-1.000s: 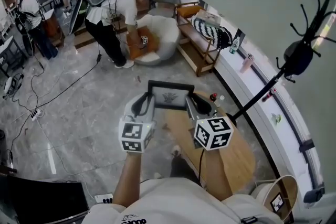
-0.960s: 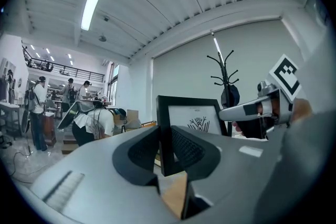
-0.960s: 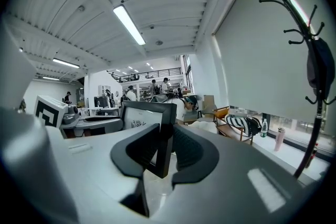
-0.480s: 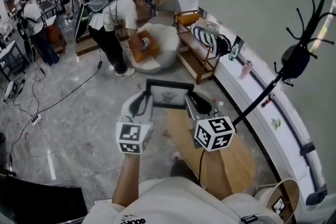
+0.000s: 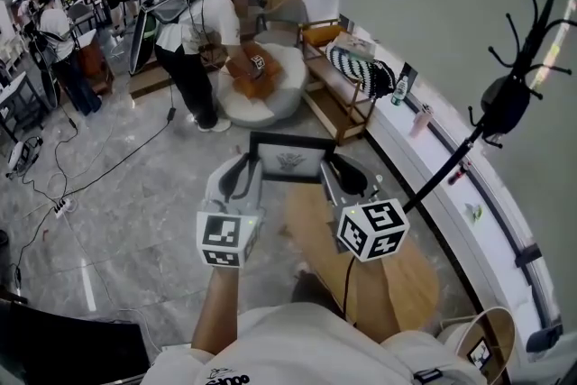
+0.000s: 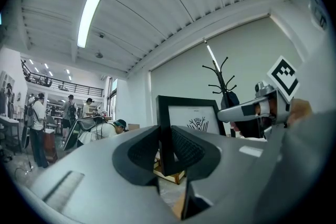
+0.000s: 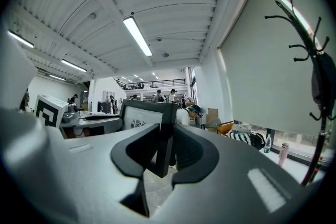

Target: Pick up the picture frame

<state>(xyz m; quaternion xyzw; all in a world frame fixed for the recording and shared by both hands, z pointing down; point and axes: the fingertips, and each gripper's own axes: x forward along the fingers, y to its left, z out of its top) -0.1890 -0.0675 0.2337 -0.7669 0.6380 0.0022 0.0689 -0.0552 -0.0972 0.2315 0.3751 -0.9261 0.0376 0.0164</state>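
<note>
A black picture frame (image 5: 290, 159) with a white print hangs in the air above the round wooden table (image 5: 397, 270), held upright between both grippers. My left gripper (image 5: 253, 167) is shut on the frame's left edge (image 6: 164, 128); its dark pads (image 6: 140, 150) press on both sides of the black border. My right gripper (image 5: 328, 169) is shut on the frame's right edge (image 7: 167, 134) in the same way. Across the frame, the left gripper view shows the right gripper's marker cube (image 6: 282, 77), and the right gripper view shows the left one's cube (image 7: 50, 109).
A black coat stand (image 5: 505, 99) rises at the right beside a low window ledge (image 5: 451, 149) with bottles. A wooden bench (image 5: 338, 90) and a white beanbag (image 5: 270, 86) lie ahead, where a person (image 5: 194, 36) bends over. Cables (image 5: 90, 167) run across the grey floor at the left.
Both grippers have risen a little with the picture frame held between them; it stands higher over the table than a second ago. The grip on both edges is unchanged.
</note>
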